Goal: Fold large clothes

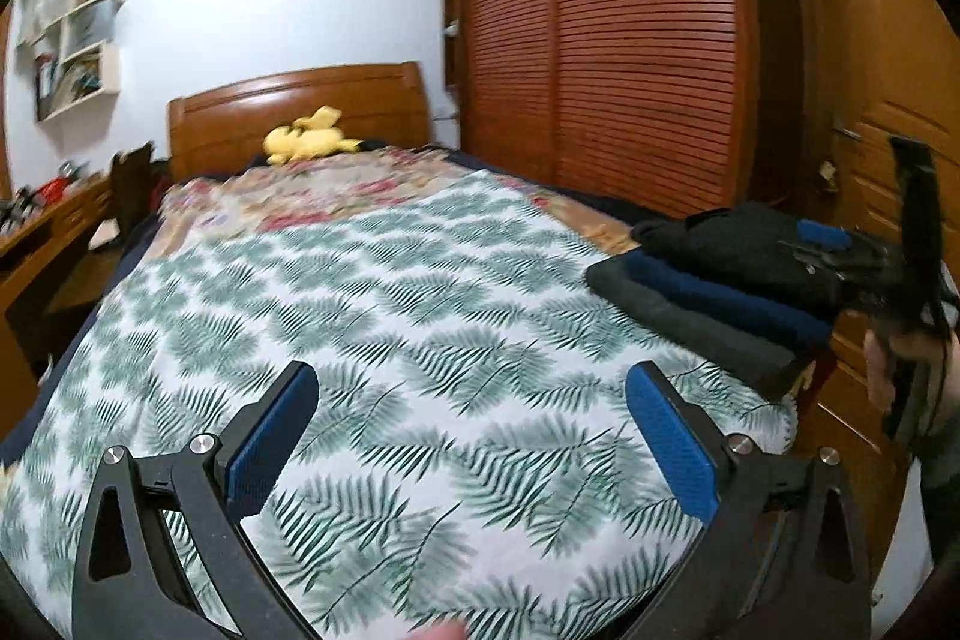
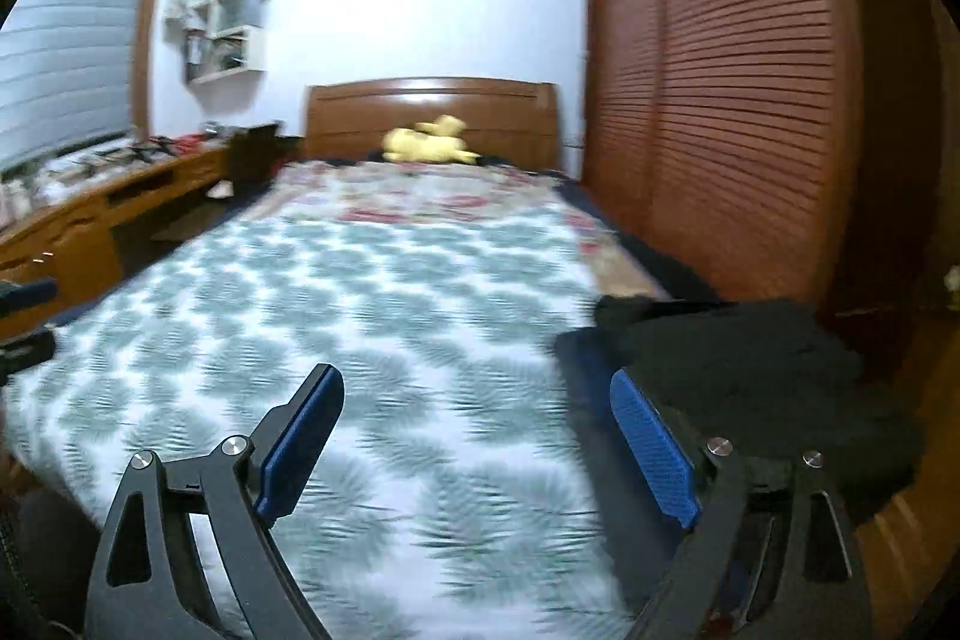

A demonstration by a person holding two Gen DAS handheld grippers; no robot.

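White walls and a brown slatted wardrobe (image 1: 600,40) are standing around a big bed (image 1: 372,292). A sheet (image 1: 420,340) with green leaf prints is lying flat over the near part of the bed, and a flowery blanket (image 1: 336,190) is showing past it. A yellow plush toy (image 1: 309,137) is lying by the wooden headboard (image 1: 288,106). White shelves (image 1: 78,40) are hanging on the wall at the left, and a wooden table (image 2: 90,214) is standing under them beside the bed.

A stack of folded dark clothes (image 1: 720,280) is sitting on the right edge of the bed, near the foot end. A black piece is lying on top, a navy one is under it, and a gray one is at the bottom.

The left gripper (image 1: 471,400) is hovering over the leaf sheet, holding nothing. Its jaws are standing wide apart, and the blue pads (image 1: 270,436) are bare. The right gripper (image 2: 477,406) is hovering over the sheet too, with its right finger in front of the clothes; touching or not is hard to tell. Its jaws are wide apart as well, and they are holding nothing. In the left wrist view, the right gripper is showing at the far right, just past the stack. The right wrist view is blurry.
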